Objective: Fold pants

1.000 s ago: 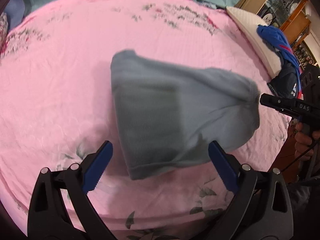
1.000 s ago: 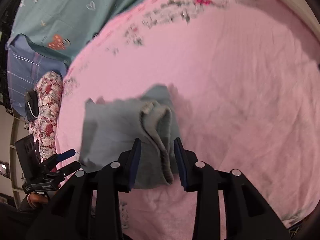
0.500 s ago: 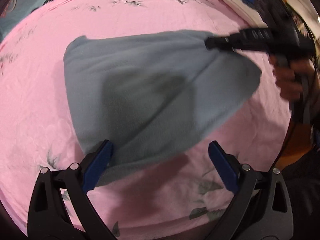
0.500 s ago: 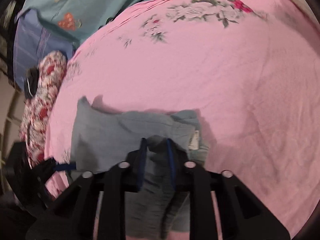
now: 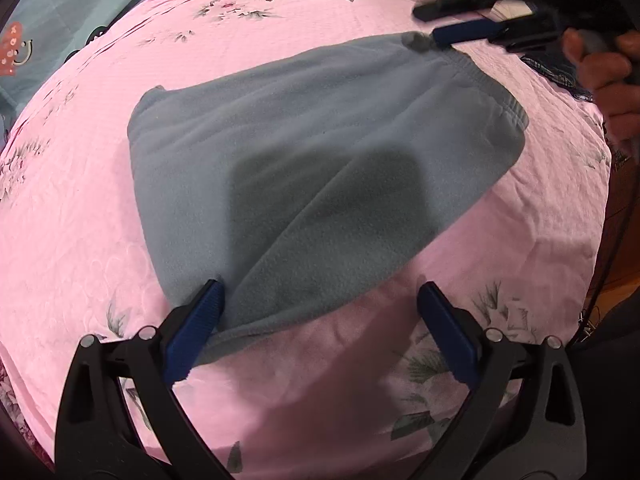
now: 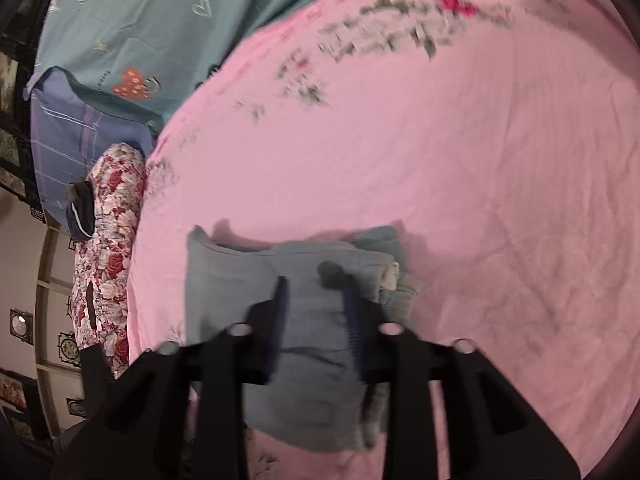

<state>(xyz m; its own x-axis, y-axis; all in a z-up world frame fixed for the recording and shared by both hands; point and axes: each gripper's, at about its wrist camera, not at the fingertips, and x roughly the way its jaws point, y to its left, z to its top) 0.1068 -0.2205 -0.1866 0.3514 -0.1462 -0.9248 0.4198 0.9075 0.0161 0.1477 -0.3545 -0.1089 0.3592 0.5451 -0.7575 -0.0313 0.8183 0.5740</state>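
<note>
Both tools are seen over the grey pants (image 5: 320, 184), which lie folded on the pink floral bedsheet (image 5: 80, 220). A second ago the right tool (image 6: 316, 308) was closing on the bunched waistband end and carrying it across; half a second ago it was pinched tight. Now its jaws are opening, the fabric lying beneath and between them, apparently released. The fold looks laid down, and this step is judged done. The left tool (image 5: 320, 320) is spread wide and holds nothing; the pants' near edge lies just ahead of it, touching its left finger (image 5: 196, 328). Since a second ago the pants have flattened and widened. No writing can be read now; only printed hearts show on the teal quilt (image 6: 160, 20) beyond.
</note>
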